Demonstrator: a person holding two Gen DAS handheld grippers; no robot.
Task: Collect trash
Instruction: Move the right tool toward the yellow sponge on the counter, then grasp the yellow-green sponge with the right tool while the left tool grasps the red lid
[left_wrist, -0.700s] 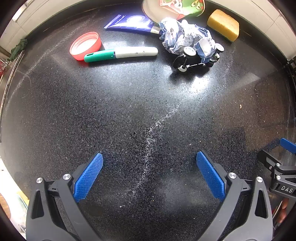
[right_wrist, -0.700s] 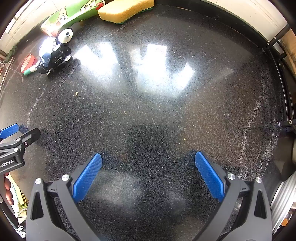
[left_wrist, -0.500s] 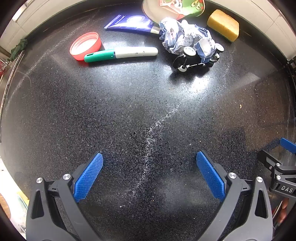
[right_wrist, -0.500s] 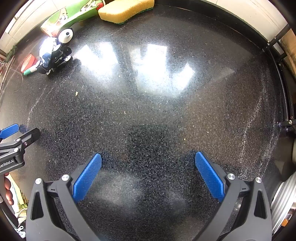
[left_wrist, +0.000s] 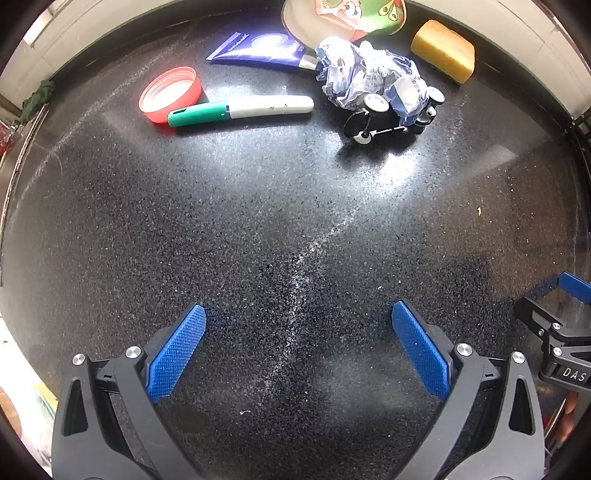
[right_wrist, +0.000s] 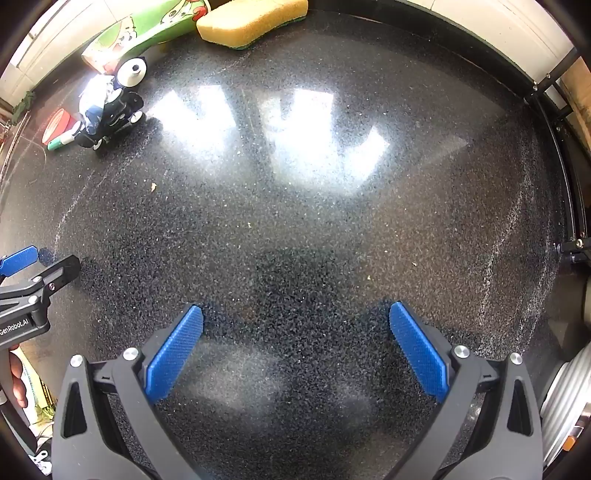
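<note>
- Nothing has moved since the earlier frames, as far as we can find: both grippers hang over the same patches of the black speckled counter (left_wrist: 258, 206), and every object lies where it lay.
- We find the left gripper (left_wrist: 298, 345) spread wide, pointing down, with only bare counter between its blue pads. The right gripper (right_wrist: 295, 345) is likewise spread and holds nothing.
- We take the crumpled paper wad (left_wrist: 364, 83) to be the trash. It lies at the far edge of the left wrist view, resting against and partly over the black toy vehicle (left_wrist: 388, 118).
- Just beside the wad lie a blue tube (left_wrist: 258, 50) and a green printed cup (left_wrist: 347, 18) on its side; a yellow sponge (left_wrist: 443, 50) sits a little further right.
- A red lid (left_wrist: 170, 94) touches a green-and-white marker (left_wrist: 240, 110), apart from the wad.
- Risk one: closing on the wad may catch the toy's wheels, dragging or tipping it.
- Risk two: the wad is soft and irregular, so a shallow pinch could let it slip free.
- Risk three: we cannot tell whether the tube, lid or marker also count as trash; a wrong pick is possible.
- Risk four: the two grippers stand near each other and could collide if both reach for the pile.
- No bin shows in either view, apart from an unidentified ribbed metal object at the right view's edge.
</note>
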